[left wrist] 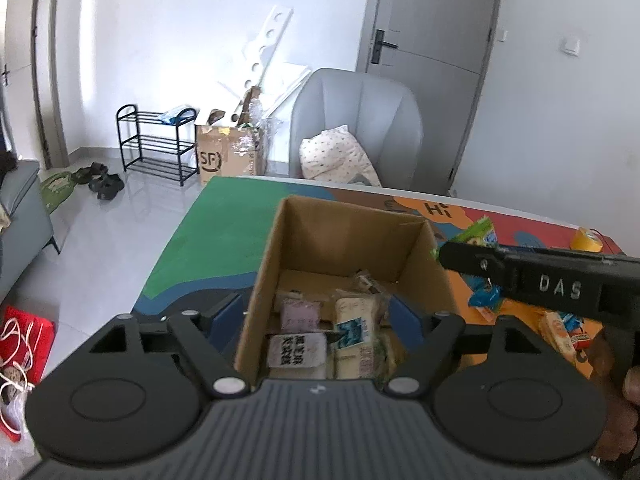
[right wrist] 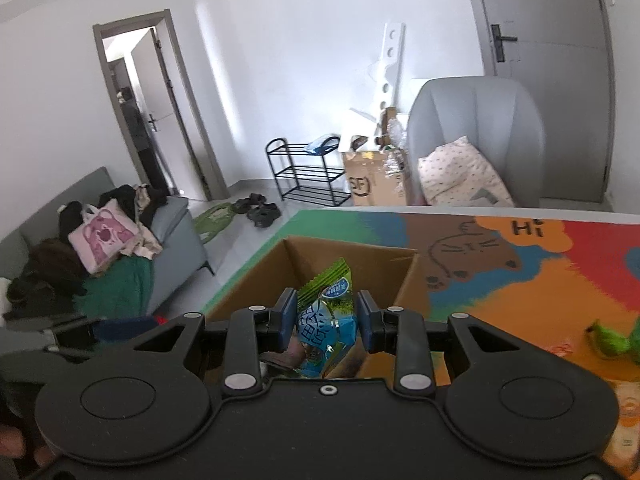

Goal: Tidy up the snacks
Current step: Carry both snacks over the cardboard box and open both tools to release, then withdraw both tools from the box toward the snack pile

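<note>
Box [left wrist: 276,264]: brown corrugated cardboard, matt, raw cut edges. Green-blue packet [right wrist: 326,320]: glossy plastic film, crinkled, serrated top. Packs [left wrist: 352,328] in box: clear shiny wrap. Right gripper [right wrist: 326,318]: matt black plastic, blue pads [right wrist: 289,316] look rubbery. Left gripper [left wrist: 320,314]: same, ribbed grey housing. Table mat [right wrist: 520,280]: printed, smooth, low sheen. Tape roll [left wrist: 586,240]: yellow, glossy.

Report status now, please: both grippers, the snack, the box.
Right gripper shut on green-and-blue snack packet, above open brown cardboard box. Left gripper open, its fingers either side of box's near wall. Box already holds wrapped snacks. Nothing blocking.
</note>
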Demonstrator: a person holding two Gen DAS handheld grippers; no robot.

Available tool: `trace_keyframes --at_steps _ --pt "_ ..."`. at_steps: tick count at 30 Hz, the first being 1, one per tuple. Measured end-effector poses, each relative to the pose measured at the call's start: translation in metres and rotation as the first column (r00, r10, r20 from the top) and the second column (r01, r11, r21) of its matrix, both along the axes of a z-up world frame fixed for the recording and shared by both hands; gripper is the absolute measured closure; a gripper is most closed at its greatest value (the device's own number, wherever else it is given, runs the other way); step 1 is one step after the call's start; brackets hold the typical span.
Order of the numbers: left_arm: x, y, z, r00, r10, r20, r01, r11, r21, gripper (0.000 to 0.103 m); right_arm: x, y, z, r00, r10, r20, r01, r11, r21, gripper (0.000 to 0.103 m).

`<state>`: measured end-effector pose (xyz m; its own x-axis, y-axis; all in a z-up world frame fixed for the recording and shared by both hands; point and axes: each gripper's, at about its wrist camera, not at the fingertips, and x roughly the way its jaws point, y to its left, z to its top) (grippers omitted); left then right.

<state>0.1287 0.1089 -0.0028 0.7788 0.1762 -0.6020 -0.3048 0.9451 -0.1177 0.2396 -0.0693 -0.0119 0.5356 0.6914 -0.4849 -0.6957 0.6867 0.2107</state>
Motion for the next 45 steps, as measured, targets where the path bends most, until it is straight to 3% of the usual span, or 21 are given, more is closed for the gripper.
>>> trace_keyframes --at_steps 2,4,15,24,28,45 --pt "-0.003 0.003 -0.001 1.0 0.019 -0.001 -0.019 1.0 -0.005 0.019 0.001 0.001 0.001 1.0 0.01 -0.012 -0.009 1.0 0.019 0.051" --pt "-0.005 0.007 -0.001 0.999 0.035 -0.001 -0.035 0.999 -0.004 0.017 0.0 -0.001 0.001 1.0 0.004 -0.008 -0.004 0.999 0.033 0.042" --pt "-0.002 0.002 -0.004 0.999 0.032 0.002 -0.032 0.999 -0.005 0.012 0.001 -0.042 -0.008 0.995 -0.096 -0.029 0.096 0.995 0.008 0.032" --pt "0.014 -0.031 -0.004 0.998 -0.056 0.004 0.056 0.998 -0.032 0.008 0.003 -0.096 -0.016 0.981 -0.19 -0.045 0.19 0.982 -0.002 0.018" --pt "0.023 -0.05 -0.005 0.997 -0.083 -0.006 0.083 0.996 -0.043 0.007 0.005 -0.12 -0.019 0.976 -0.214 -0.044 0.215 0.977 0.011 0.004" --pt "0.052 -0.113 -0.005 0.979 -0.203 0.028 0.205 0.976 -0.069 0.0 0.013 -0.2 -0.035 0.945 -0.321 -0.06 0.321 0.947 0.007 0.002"
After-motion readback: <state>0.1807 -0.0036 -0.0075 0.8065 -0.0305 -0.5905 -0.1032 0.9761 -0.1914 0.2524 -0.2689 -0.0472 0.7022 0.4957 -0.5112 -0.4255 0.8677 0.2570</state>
